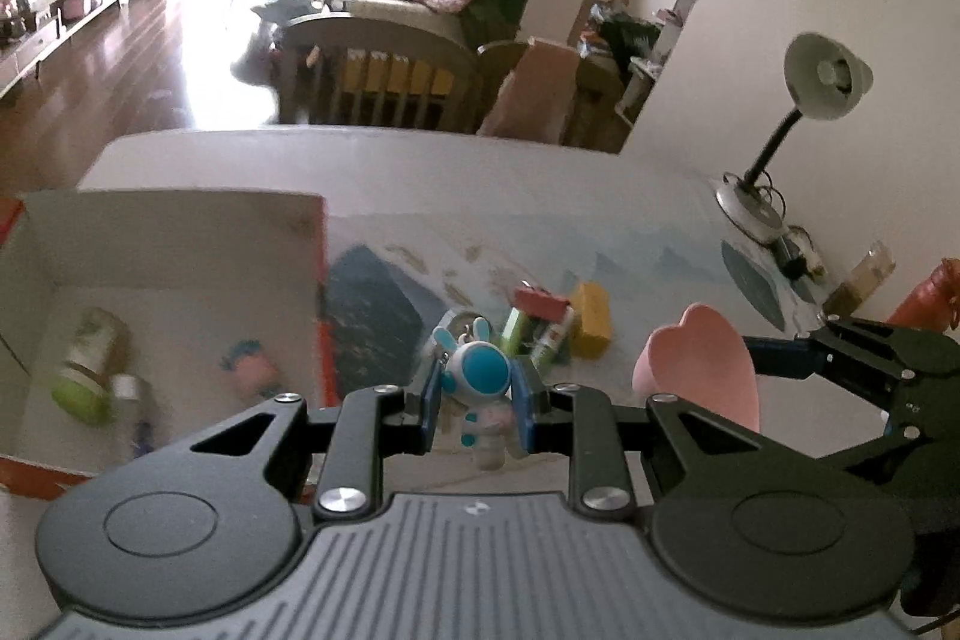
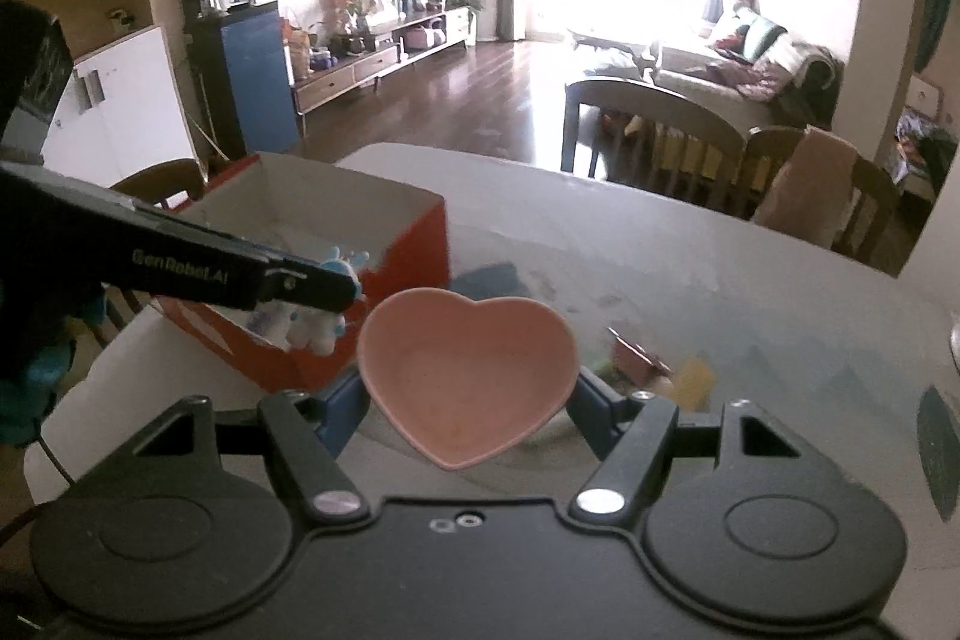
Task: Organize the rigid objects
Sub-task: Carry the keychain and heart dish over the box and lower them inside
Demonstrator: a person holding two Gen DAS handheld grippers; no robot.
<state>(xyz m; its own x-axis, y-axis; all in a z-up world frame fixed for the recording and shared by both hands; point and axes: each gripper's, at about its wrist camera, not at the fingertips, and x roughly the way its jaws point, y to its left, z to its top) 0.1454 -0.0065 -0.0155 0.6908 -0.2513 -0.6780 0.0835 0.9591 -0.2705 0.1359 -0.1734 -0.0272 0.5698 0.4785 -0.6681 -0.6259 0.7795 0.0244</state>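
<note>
Toy (image 1: 485, 388) and dish (image 2: 468, 376) are both up in the air, above the bench (image 1: 630, 196). The left claw (image 1: 478, 397) is closed tight on the toy, a small blue and white bunny in a space suit. Its pads squeeze the toy at the sides of its head and body. The toy looks hard, light and smooth, with thin ears that might snap, so the round middle is the best place to hold.

The right claw (image 2: 468, 403) holds the pink heart dish by its two sides, with its jaws wide apart. The dish looks stiff and slick, and it may break if it falls. A grip low on the walls seems safest.

The box (image 2: 384, 196) sits open on the bench, just left of both claws. A green bottle (image 1: 90, 364) already lies inside.
</note>
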